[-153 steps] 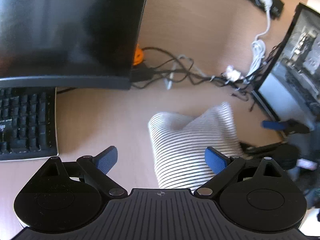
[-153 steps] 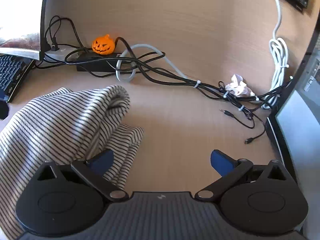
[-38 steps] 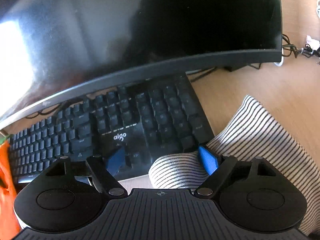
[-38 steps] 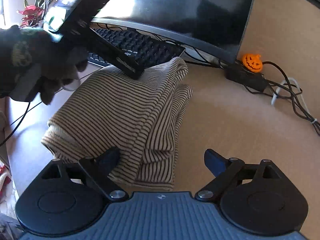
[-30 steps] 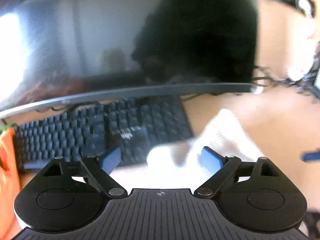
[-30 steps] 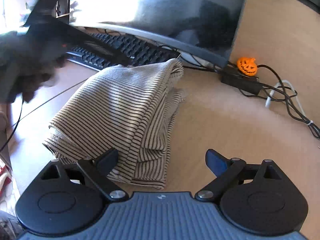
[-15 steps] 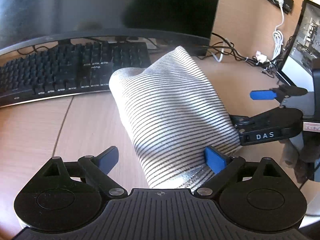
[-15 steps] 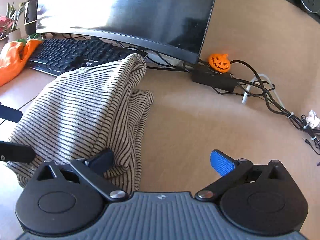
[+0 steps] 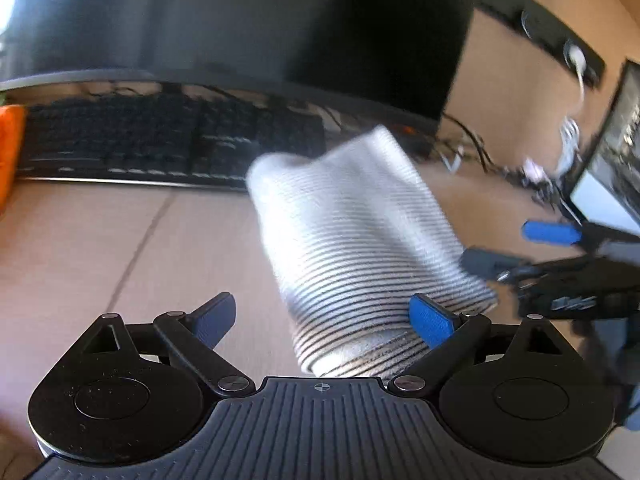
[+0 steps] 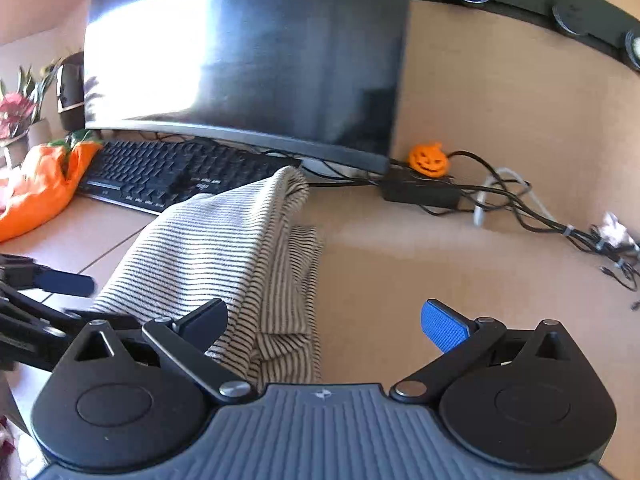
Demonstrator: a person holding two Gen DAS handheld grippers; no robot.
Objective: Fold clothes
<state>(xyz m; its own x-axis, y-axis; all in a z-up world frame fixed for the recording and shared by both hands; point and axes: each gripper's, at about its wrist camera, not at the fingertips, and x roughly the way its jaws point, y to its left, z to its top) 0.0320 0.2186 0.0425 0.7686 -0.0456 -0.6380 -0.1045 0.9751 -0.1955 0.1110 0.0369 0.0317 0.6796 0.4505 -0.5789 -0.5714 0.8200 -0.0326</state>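
A folded striped garment (image 9: 360, 240) lies on the wooden desk (image 9: 120, 248) in front of the keyboard. My left gripper (image 9: 322, 320) is open at its near end, with the right fingertip over the garment's near corner and the left one over bare desk. My right gripper (image 10: 324, 320) is open too. Its left finger (image 10: 208, 316) sits over the garment (image 10: 224, 248) and its blue right finger (image 10: 440, 320) over bare wood. Each gripper shows in the other's view: the right gripper (image 9: 516, 248) at the garment's right edge, the left gripper (image 10: 76, 300) at its left edge.
A black keyboard (image 10: 160, 172) and a dark monitor (image 10: 248, 60) stand behind the garment. An orange cloth (image 10: 36, 192) lies far left. A pumpkin figure (image 10: 427, 159), a power brick and tangled cables (image 10: 520, 208) run along the back right. A second screen (image 9: 612, 176) stands on the right.
The left wrist view has tilted up a little and is blurred by motion. The garment keeps its folded shape and place. Both grippers stay open at its near end.
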